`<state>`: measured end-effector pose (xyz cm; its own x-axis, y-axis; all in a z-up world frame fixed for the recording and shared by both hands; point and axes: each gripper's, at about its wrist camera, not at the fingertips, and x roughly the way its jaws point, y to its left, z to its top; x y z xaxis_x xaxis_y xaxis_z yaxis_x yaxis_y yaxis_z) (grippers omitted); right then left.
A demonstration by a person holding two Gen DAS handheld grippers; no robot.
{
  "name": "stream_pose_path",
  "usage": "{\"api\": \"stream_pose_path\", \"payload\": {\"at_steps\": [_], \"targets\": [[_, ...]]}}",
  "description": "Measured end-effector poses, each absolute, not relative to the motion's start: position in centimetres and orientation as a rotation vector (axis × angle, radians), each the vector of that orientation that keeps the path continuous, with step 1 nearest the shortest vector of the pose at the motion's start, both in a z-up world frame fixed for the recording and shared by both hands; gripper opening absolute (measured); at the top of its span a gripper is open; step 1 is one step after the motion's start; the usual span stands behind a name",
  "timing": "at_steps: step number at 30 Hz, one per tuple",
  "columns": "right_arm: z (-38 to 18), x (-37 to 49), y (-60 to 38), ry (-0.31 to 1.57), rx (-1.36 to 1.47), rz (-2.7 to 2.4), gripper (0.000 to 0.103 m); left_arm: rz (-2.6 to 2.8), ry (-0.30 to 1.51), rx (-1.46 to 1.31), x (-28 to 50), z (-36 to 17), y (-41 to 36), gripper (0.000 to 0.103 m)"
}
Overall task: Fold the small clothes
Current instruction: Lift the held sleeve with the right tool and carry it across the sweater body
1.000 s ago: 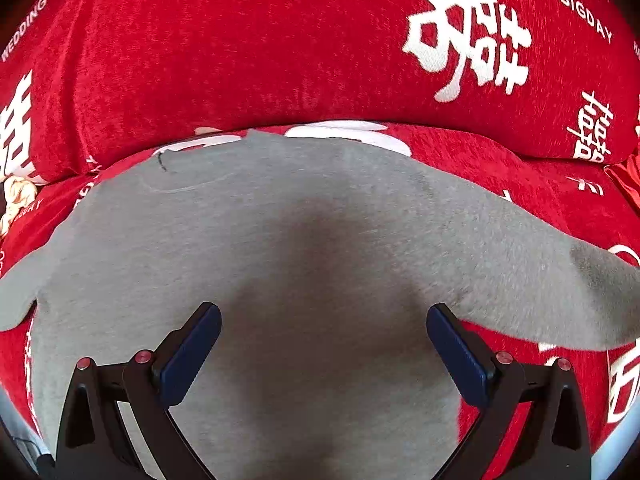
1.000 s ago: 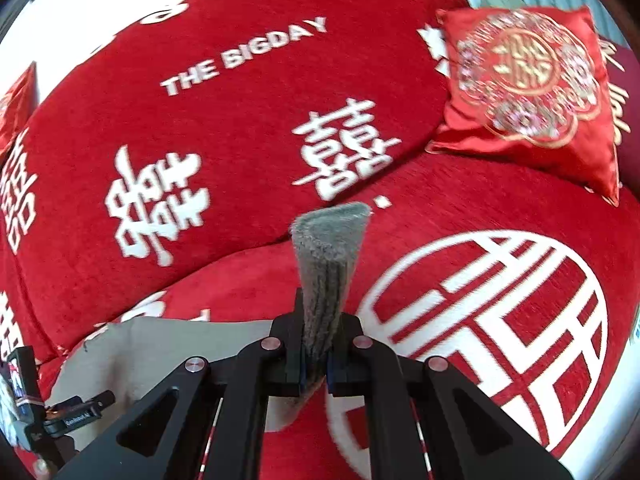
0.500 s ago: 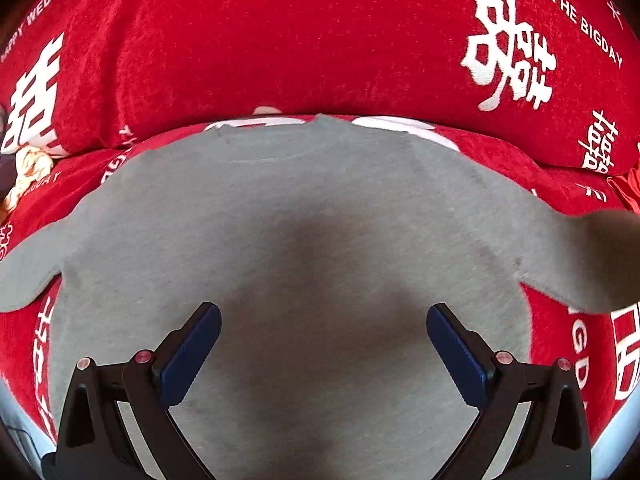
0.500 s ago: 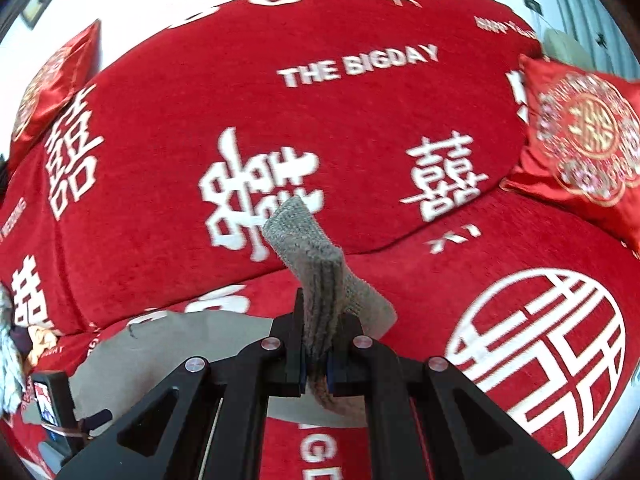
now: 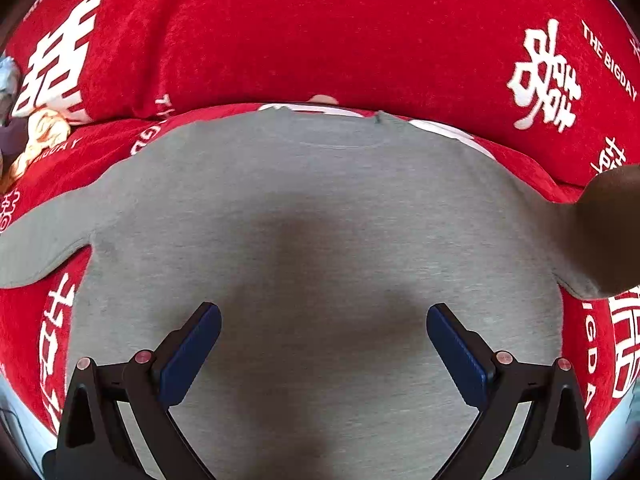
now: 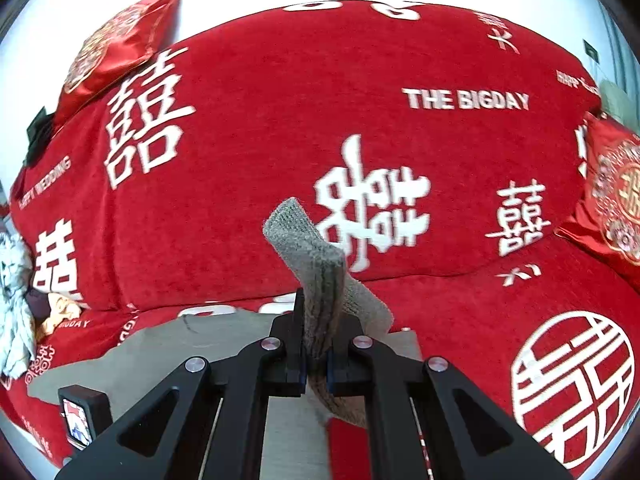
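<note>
A red plush sofa cover (image 6: pixel 280 128), printed with white double-happiness characters and "THE BIGDAY", is draping the seat and backrest under a pale wall. Embroidered red satin cushions (image 6: pixel 116 44) are sitting at both ends of the backrest. A grey sweatshirt (image 5: pixel 312 216) is lying flat on the seat, neckline toward the backrest, one sleeve spread out to the left. The left gripper (image 5: pixel 323 344) is hovering over its body with blue-padded jaws standing wide and nothing between them. The right gripper (image 6: pixel 316 364) is pinching the other sleeve's ribbed cuff (image 6: pixel 308 252), which is sticking up above the clamped jaws, lifted off the seat.
</note>
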<state>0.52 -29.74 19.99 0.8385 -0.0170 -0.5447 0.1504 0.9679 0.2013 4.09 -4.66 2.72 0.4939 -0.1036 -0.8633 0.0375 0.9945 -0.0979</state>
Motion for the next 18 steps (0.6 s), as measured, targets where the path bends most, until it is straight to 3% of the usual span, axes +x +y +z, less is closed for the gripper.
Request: {"api": "stream_pose_path", "payload": {"at_steps": [18], "targets": [[18.3, 4.9, -16.1, 0.640, 0.152, 0.063, 0.007, -0.026, 1.062, -0.169, 4.1, 1.0, 3.9, 0.103]]}}
